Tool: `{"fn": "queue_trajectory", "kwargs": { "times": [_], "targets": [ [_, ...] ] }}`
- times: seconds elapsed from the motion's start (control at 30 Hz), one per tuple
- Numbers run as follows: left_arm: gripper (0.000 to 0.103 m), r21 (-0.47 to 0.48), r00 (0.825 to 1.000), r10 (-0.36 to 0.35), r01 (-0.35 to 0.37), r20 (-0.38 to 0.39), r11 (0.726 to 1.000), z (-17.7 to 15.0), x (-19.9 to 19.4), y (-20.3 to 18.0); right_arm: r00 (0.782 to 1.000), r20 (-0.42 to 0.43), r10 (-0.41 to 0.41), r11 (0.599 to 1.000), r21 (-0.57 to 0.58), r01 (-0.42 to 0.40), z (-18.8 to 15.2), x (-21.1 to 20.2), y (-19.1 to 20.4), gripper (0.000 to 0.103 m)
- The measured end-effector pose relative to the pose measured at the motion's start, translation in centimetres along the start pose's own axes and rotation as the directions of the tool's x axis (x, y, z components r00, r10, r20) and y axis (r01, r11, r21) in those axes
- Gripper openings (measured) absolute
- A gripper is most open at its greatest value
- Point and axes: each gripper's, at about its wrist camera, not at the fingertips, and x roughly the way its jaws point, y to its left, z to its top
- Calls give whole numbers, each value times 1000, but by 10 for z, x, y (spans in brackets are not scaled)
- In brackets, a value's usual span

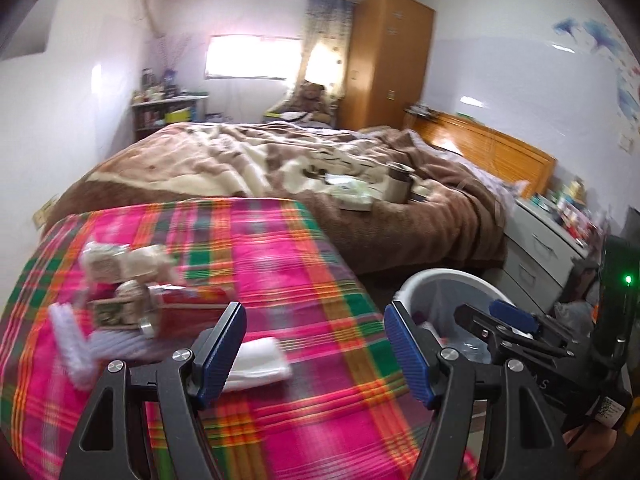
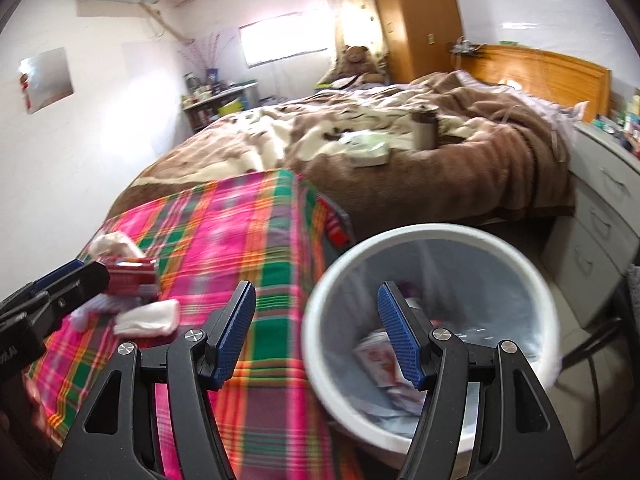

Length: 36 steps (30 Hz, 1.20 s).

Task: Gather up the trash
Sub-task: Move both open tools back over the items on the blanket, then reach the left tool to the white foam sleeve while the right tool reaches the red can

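Both grippers released, empty: left gripper [image 1: 316, 350], right gripper [image 2: 316, 332]. Trash pile [image 1: 132, 300] lay on plaid tabletop [image 1: 280, 248], left of bin [image 2: 432, 340]. Best next: approach white wad [image 1: 258, 364] nearest bin, pinch squarely

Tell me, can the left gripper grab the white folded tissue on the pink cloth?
Probably yes: the left gripper is open and empty, and the white folded tissue lies bare just beyond its fingers with nothing on it.

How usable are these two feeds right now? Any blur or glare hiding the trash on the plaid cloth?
Left wrist view: motion blur smears the wrappers and white tissue on the plaid cloth; window blown out. Right wrist view: bin rim and contents blurred, window glare again, fisheye bending at edges.
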Motion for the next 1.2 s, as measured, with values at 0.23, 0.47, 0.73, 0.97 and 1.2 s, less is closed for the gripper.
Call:
{"fn": "queue_trajectory", "kwargs": {
  "times": [0.23,0.47,0.73,0.97,1.2],
  "targets": [
    [71,-84,990,143,-141,12,986,-6,-14,63,996,-35,76,994,-72,-79,-1,16,37,65],
    [71,-172,970,242,-241,-14,955,-17,-24,124,986,-94,134,982,-124,-146,-7,31,72,65],
    [71,-207,952,297,-306,-72,929,-27,-19,174,961,-142,238,960,-114,-255,-1,46,113,65],
    [71,-240,947,300,-318,-110,917,-34,-6,206,966,-144,216,966,-111,-232,17,61,149,65],
    [71,-283,945,275,-317,-180,905,-37,13,232,962,-189,196,973,-84,-215,32,92,174,65]
  ]
}}
